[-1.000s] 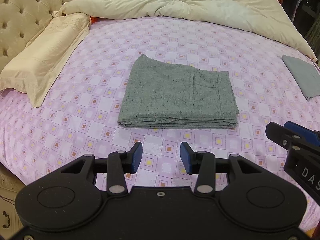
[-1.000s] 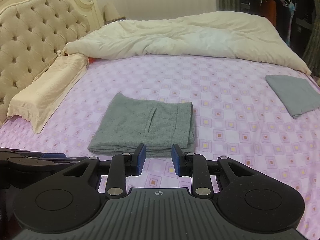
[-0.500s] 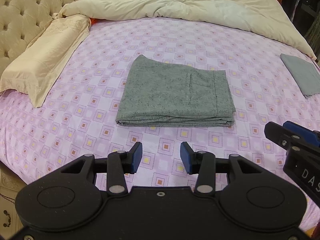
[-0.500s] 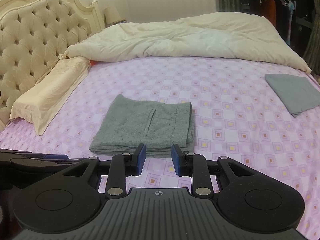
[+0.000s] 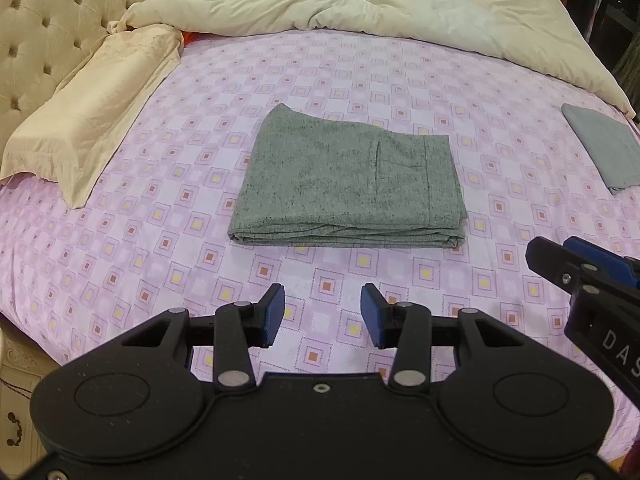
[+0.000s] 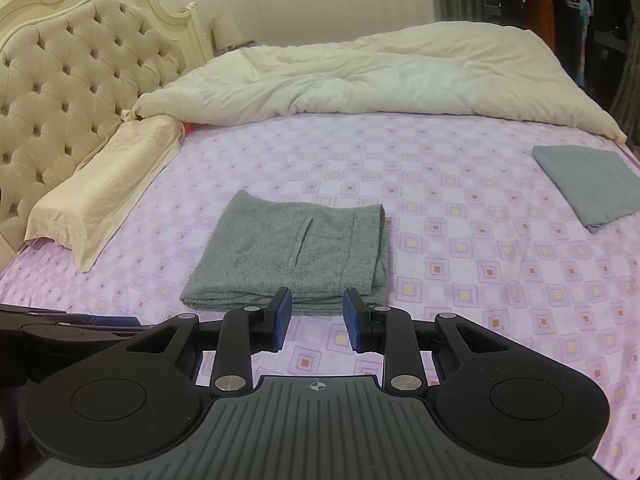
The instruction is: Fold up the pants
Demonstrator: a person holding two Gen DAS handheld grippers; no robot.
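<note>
Lying folded into a neat rectangle, the grey pants [image 5: 346, 188] sit mid-bed on the pink checked sheet [image 5: 160, 216], unmoved since a second ago. The left gripper [image 5: 322, 316] has drifted slightly back, its blue pads parted and empty. The right gripper [image 6: 318, 314] has risen a little, likewise parted and holding nothing, short of the pants' near edge.

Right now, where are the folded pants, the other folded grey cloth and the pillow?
folded pants [image 5: 344, 184], left wrist view, middle of the top layer.
folded grey cloth [image 6: 588, 184], right wrist view, centre of its top face.
pillow [image 5: 100, 108], left wrist view, middle of the cream pillowcase.
</note>
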